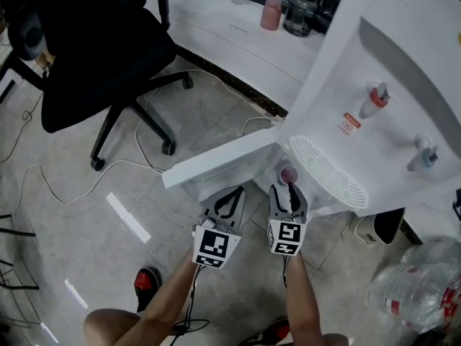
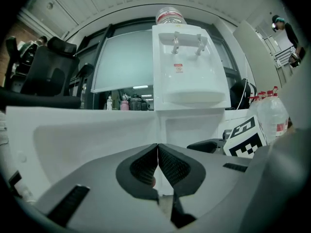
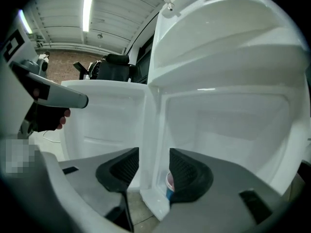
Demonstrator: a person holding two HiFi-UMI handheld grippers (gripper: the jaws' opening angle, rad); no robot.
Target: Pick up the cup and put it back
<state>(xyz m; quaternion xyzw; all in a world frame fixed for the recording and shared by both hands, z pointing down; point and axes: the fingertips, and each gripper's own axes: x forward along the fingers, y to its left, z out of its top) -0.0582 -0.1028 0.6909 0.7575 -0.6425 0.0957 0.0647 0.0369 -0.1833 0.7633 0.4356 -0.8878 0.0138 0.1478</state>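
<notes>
With left gripper [image 2: 158, 147] closed, I'm holding the open right gripper [image 3: 154, 154] by the ungrasped pink-rimmed blue cup [image 3: 168, 183] inside the white water dispenser [image 1: 403, 42].

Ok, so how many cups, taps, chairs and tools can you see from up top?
Cups: 2, the pink cup on the desk and the cup low in the dispenser.
Taps: 2, the red tap and the blue tap.
Chairs: 1, the black chair.
Tools: 2, the left tool and the right tool.
Total: 7.
</notes>
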